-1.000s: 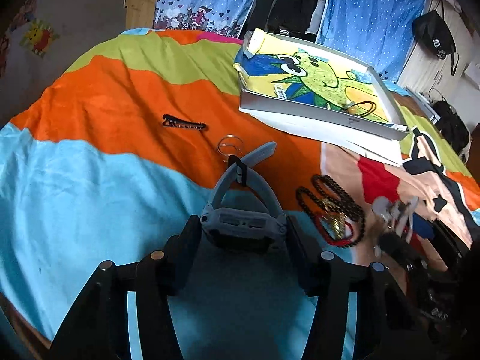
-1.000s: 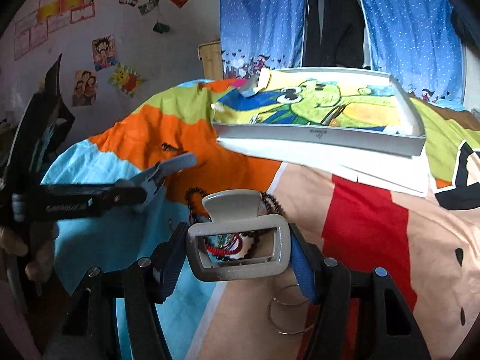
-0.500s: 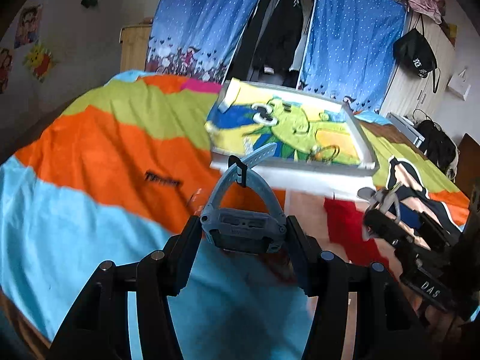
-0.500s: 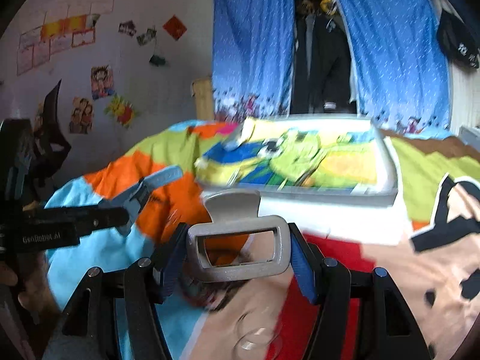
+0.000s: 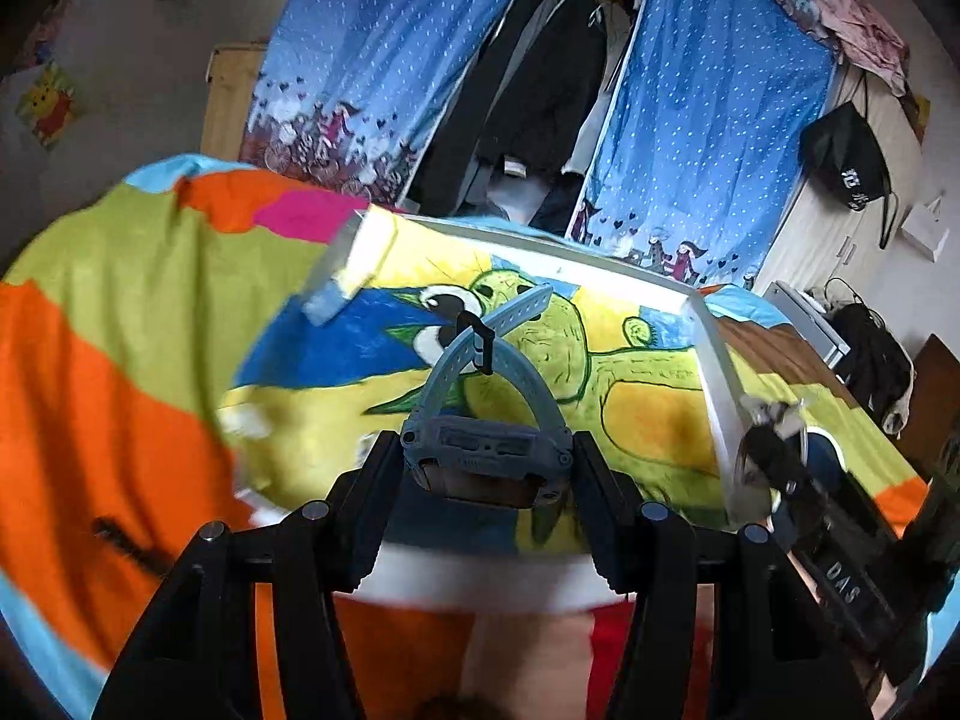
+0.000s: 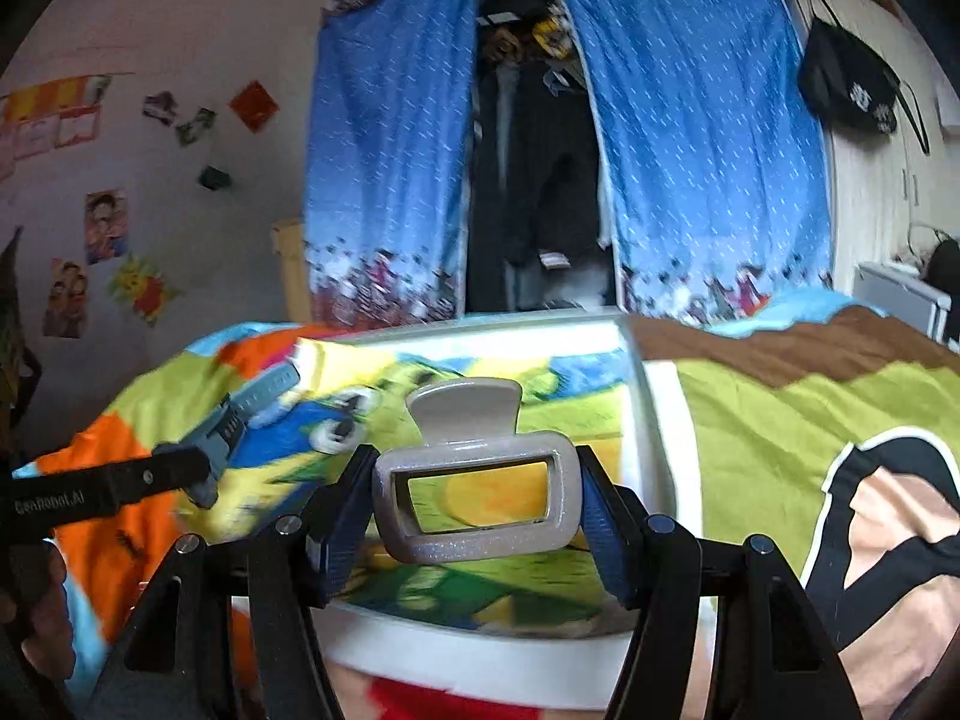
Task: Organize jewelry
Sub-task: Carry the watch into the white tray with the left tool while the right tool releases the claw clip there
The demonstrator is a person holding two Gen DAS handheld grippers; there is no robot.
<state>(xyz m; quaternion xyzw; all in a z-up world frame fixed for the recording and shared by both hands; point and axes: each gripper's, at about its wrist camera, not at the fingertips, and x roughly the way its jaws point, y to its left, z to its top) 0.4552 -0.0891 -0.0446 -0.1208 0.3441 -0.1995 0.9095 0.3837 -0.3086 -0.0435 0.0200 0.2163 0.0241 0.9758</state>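
Observation:
My left gripper (image 5: pixel 486 468) is shut on a grey-blue wristwatch (image 5: pixel 486 450), its strap arching up in front of the camera. A beige hair claw clip (image 6: pixel 477 498) sits clamped sideways in my right gripper (image 6: pixel 477 504). Both hang over the near edge of a shallow white tray (image 5: pixel 714 372) whose floor shows a green cartoon creature on yellow and blue. The same tray (image 6: pixel 660 420) fills the middle of the right wrist view. There the left gripper (image 6: pixel 198 468) with the watch (image 6: pixel 240 420) shows at the left. My right gripper (image 5: pixel 774 456) appears blurred at the tray's right wall in the left wrist view.
The tray lies on a bed with a bright patchwork cover (image 5: pixel 108 360). A dark hair clip (image 5: pixel 126 546) lies blurred on the orange patch at the left. Blue curtains (image 6: pixel 708 150) and hanging dark clothes stand behind the bed. A hand (image 6: pixel 36 594) holds the left gripper.
Both grippers have lifted and moved forward from the loose jewelry on the cover to the tray's near edge. The bead necklaces and rings have dropped out of view. Both grips are unchanged.

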